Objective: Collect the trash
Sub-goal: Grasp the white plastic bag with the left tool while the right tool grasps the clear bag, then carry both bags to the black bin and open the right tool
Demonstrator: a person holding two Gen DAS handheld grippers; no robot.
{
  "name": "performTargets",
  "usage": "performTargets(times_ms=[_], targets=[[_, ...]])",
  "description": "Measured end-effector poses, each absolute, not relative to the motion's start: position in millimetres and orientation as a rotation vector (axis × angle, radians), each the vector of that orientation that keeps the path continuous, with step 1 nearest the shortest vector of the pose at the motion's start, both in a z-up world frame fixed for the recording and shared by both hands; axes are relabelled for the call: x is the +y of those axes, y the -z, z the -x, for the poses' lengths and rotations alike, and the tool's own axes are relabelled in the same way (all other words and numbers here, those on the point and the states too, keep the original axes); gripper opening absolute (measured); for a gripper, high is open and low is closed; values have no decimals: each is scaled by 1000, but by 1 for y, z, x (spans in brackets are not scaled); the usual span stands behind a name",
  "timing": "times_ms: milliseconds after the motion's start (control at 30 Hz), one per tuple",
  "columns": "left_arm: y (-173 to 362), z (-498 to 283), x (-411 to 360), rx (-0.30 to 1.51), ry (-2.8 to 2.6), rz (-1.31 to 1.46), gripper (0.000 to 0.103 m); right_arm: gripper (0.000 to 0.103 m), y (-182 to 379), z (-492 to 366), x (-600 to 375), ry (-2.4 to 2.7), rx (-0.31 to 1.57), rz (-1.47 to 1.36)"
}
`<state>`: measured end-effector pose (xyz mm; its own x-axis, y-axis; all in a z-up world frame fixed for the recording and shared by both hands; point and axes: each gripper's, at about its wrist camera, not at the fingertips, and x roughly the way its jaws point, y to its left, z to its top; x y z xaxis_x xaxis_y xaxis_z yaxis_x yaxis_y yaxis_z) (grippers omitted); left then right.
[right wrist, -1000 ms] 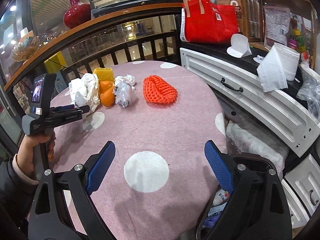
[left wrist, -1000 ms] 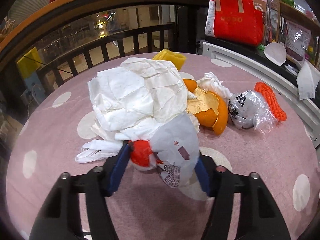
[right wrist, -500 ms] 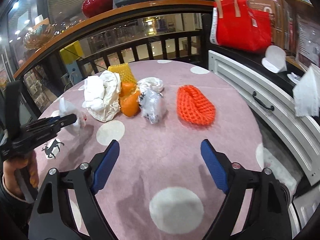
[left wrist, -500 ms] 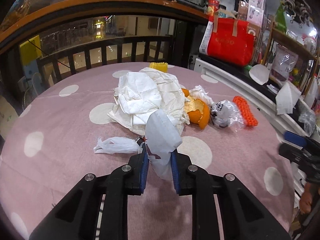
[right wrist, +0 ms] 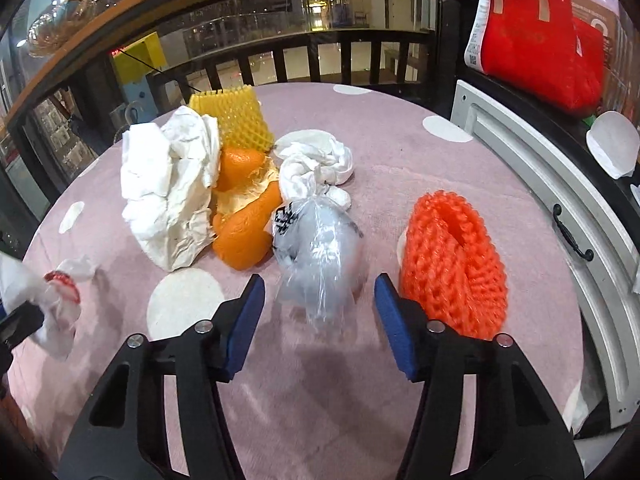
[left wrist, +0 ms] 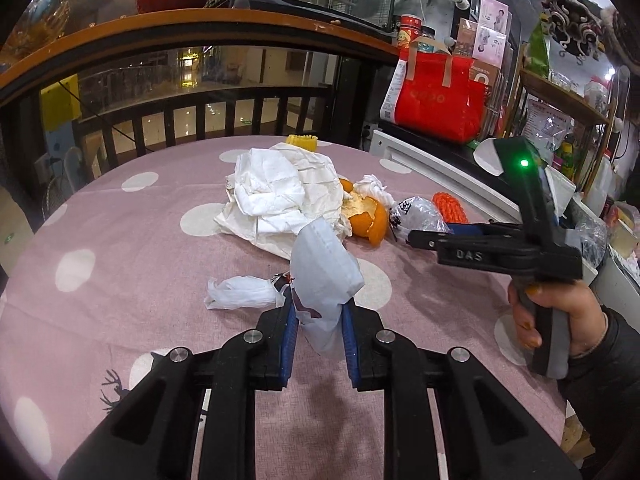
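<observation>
Two views tell it: from my left wrist, my left tongs (left wrist: 318, 334) are pinching a limp white-grey wrapper (left wrist: 325, 280), raised clear of the pink dotted bench (left wrist: 120, 240) so it can be carried off, while crumpled white paper (left wrist: 280, 196) and orange peel (left wrist: 366, 220) lie heaped beyond. From my right wrist, my right tongs (right wrist: 320, 320) have just been closing yet stand spread, straddling a crinkly clear plastic bag (right wrist: 320, 256) without touching it, just left of the knobbly orange foam net (right wrist: 452, 264).
</observation>
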<state>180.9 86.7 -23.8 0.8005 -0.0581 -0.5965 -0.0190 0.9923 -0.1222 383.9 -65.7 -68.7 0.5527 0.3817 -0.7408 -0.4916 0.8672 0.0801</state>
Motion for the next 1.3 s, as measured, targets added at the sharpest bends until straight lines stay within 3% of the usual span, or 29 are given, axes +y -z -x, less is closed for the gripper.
performTargets(times_ms=[33, 200, 733, 1300], targets=[[25, -181, 88, 645, 20, 126, 20, 37, 70, -385, -65, -519, 847, 144], [29, -179, 89, 654, 22, 135, 20, 31, 65, -375, -73, -539, 834, 122], [15, -150, 47, 616, 107, 105, 20, 31, 27, -264, -141, -558, 688, 92], [4, -117, -41, 582, 304, 56, 20, 31, 30, -179, -239, -430, 659, 3]])
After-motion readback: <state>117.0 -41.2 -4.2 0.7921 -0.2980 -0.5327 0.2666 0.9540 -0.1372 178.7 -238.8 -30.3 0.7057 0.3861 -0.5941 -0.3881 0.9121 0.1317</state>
